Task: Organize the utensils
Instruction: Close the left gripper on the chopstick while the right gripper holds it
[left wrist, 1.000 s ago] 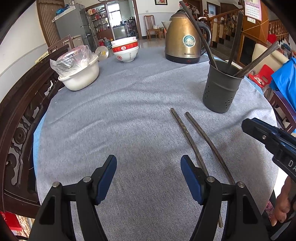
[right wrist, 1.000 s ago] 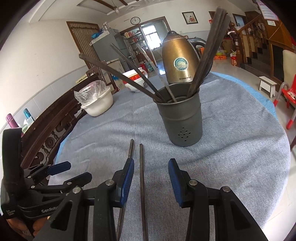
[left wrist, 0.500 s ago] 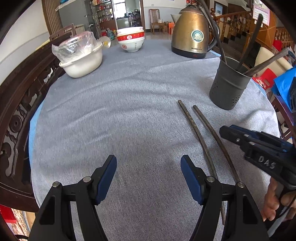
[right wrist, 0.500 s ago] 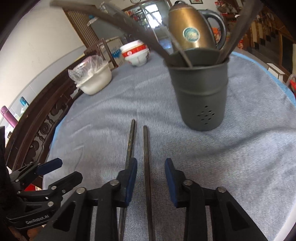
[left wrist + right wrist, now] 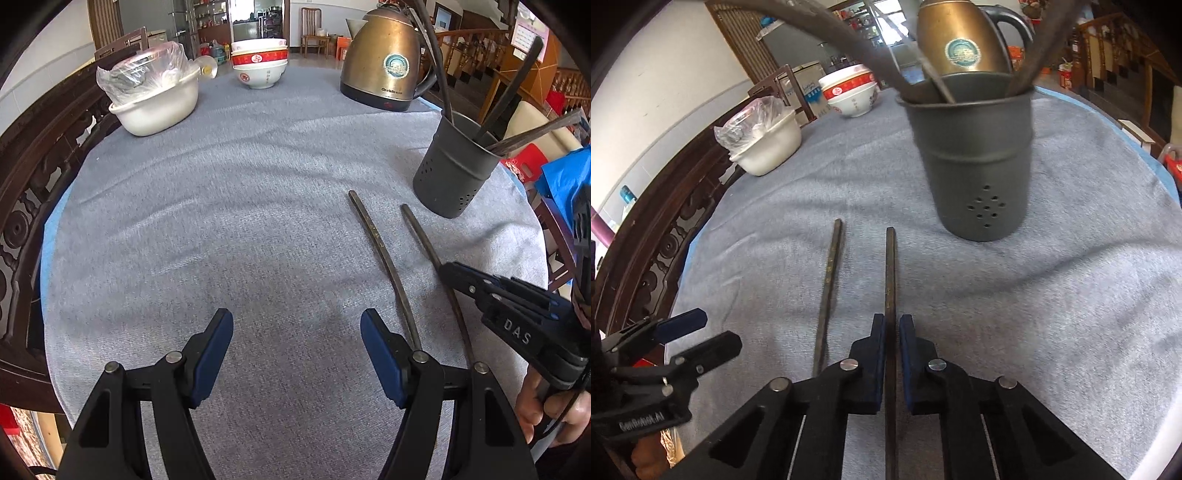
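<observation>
Pinching right chopstick [image 5: 890, 273], right gripper [image 5: 892, 332] just closed; left gripper [image 5: 295, 354] spread over bare cloth [image 5: 221, 221]

I'm seeing dark brown chopsticks [image 5: 890, 280] lying on a grey-blue cloth [image 5: 221, 221]. A dark grey holder [image 5: 979, 166] is showing dotted holes; the bowls [image 5: 260, 64] are wearing red bands, the kettle [image 5: 384, 62] gleaming brass.

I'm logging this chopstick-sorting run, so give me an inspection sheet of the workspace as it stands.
Surface: round table, grey cloth.
Job's things: two chopsticks flat on the cloth, left chopstick free, right chopstick gripped; grey utensil holder upright, holding more chopsticks.
Clutter: brass kettle, stacked bowls, white basin with plastic bag.
Grippers: right gripper just closed on the right chopstick; left gripper open, empty.
Cables: nothing seen.
Surroundings: carved wooden chair, staircase.
</observation>
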